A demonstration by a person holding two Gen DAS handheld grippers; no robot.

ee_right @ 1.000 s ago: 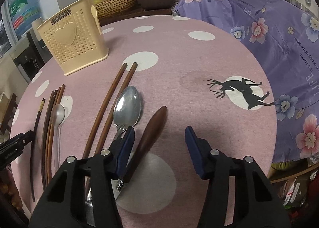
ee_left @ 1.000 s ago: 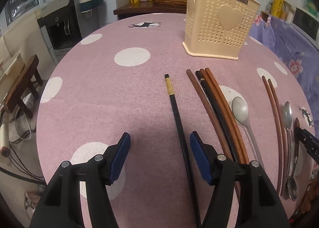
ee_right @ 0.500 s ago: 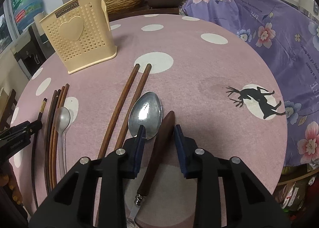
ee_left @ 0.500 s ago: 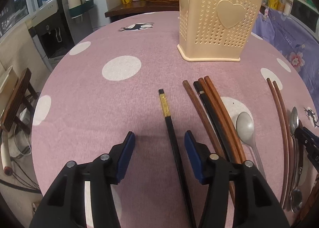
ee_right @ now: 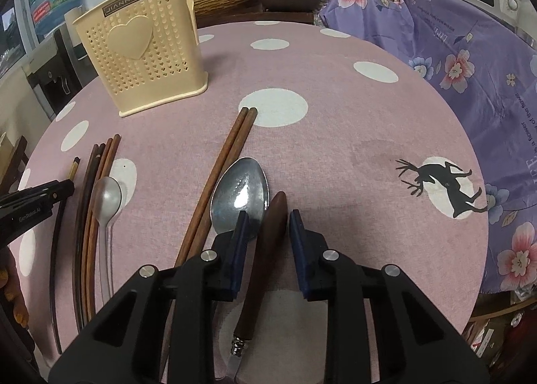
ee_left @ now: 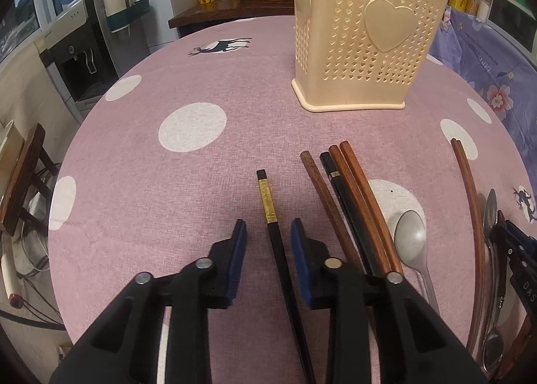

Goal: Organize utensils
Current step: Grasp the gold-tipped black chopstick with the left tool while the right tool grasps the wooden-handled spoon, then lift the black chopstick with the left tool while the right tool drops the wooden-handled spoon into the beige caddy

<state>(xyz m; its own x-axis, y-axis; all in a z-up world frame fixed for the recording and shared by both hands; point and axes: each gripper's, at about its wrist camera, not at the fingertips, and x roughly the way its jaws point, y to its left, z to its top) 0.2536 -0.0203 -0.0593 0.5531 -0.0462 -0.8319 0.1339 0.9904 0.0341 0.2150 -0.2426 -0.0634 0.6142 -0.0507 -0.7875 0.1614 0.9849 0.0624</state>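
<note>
On the pink dotted tablecloth lies a black chopstick (ee_left: 268, 206) with a gold band. My left gripper (ee_left: 268, 233) straddles it and its jaws are closing, with a gap still showing on both sides. A wooden-handled knife (ee_right: 273, 233) lies next to a large steel spoon (ee_right: 240, 189). My right gripper (ee_right: 268, 226) is closing around the knife's handle; the right pad is almost on it, and a gap shows at the left pad. The cream perforated utensil basket (ee_left: 362, 31) (ee_right: 144, 48) stands upright at the back.
A bundle of brown and black chopsticks (ee_left: 349, 202) and a small grey spoon (ee_left: 411, 239) lie between the grippers. Another brown chopstick pair (ee_right: 231, 155) lies left of the steel spoon. A purple flowered cloth (ee_right: 470, 65) is on the right, a water dispenser (ee_left: 80, 58) on the left.
Both grippers have narrowed their jaws a lot. The left one slid forward along the black chopstick toward its gold band, and the right one now brackets the knife handle.
</note>
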